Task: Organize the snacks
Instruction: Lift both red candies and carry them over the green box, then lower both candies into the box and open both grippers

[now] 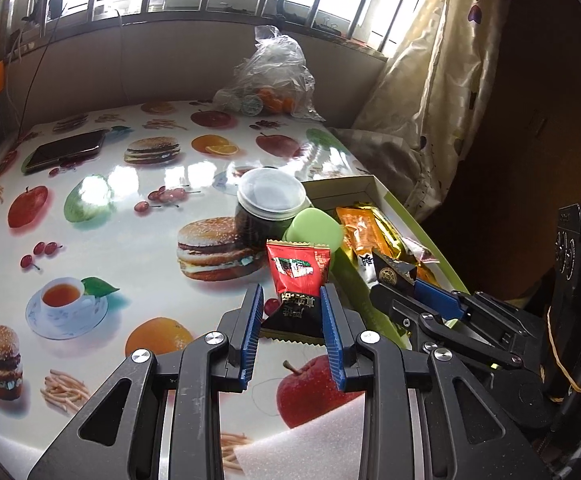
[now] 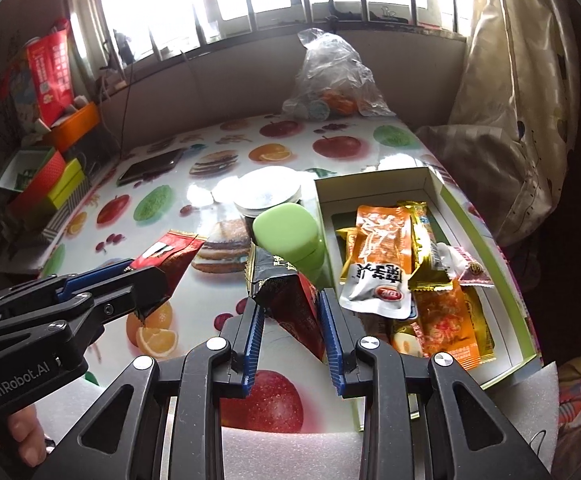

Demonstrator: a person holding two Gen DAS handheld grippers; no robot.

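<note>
In the left wrist view my left gripper [image 1: 290,294] is shut on a red and black snack packet [image 1: 298,268], held above the fruit-print tablecloth [image 1: 130,220]. In the right wrist view my right gripper [image 2: 290,300] is shut on a second packet [image 2: 286,296], black at the top and red below. The left gripper [image 2: 146,280] also shows at the left there with its red packet [image 2: 170,252]. An open white box [image 2: 422,184] with a green rim lies to the right, holding several orange and gold snack packets [image 2: 378,248].
A green lidded container [image 2: 290,236] and a jar with a clear lid [image 2: 268,192] stand just left of the box. A phone [image 1: 66,152] lies at the far left, a plastic bag of oranges [image 1: 270,80] at the back. Coloured boxes [image 2: 50,176] are stacked off the table's left.
</note>
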